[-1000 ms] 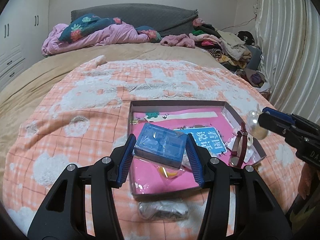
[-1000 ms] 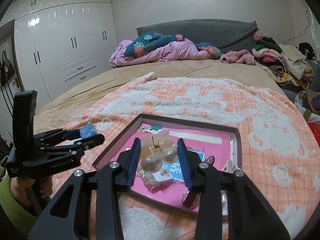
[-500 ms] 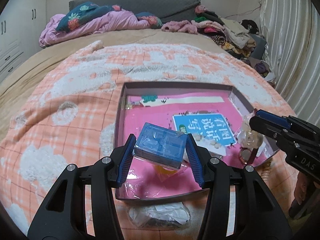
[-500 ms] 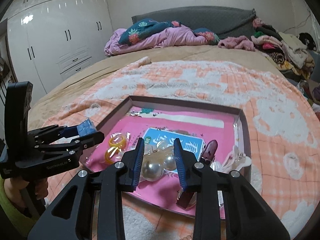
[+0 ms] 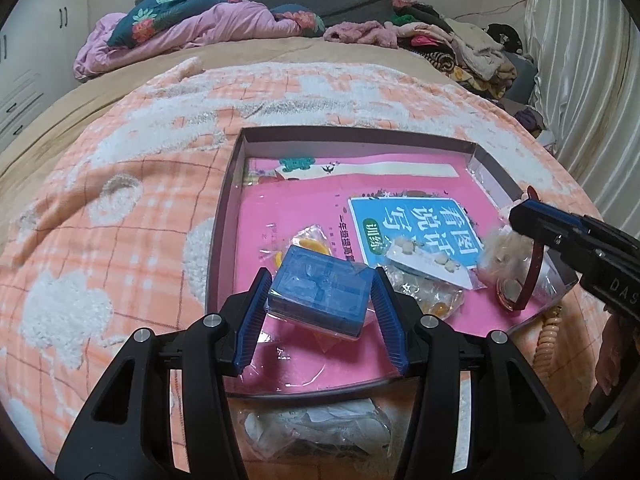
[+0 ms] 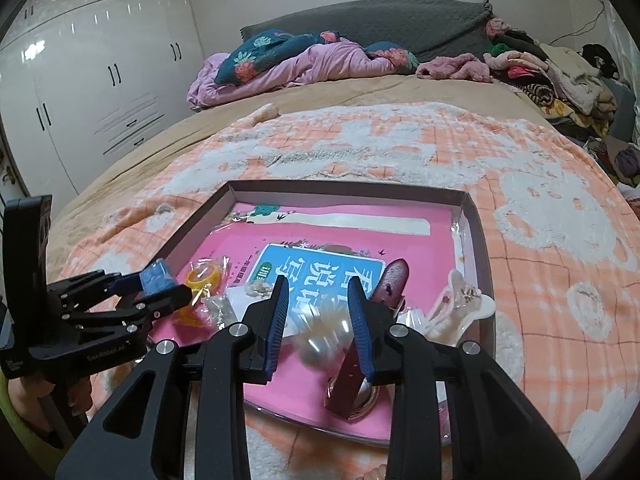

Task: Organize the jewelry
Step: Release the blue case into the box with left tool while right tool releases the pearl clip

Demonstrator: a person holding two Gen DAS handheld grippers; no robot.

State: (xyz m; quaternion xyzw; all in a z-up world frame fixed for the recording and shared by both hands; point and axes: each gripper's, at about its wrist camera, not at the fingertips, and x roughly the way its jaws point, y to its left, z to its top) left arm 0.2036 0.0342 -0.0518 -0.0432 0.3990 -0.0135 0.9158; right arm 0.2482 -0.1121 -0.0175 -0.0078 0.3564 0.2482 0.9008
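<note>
The left tongs (image 5: 320,300) clench a blue plastic box (image 5: 318,295) low over the near-left part of the tray (image 5: 224,216), while the right tongs (image 6: 318,316) grip a blurred pearl ornament (image 6: 320,340) just beside the tray's right wall, with the far half of its pink floor bare.

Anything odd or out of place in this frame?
A clear plastic bag lies on the blanket outside the tray, at its near edge. The blue box sits tilted in the left gripper.
</note>
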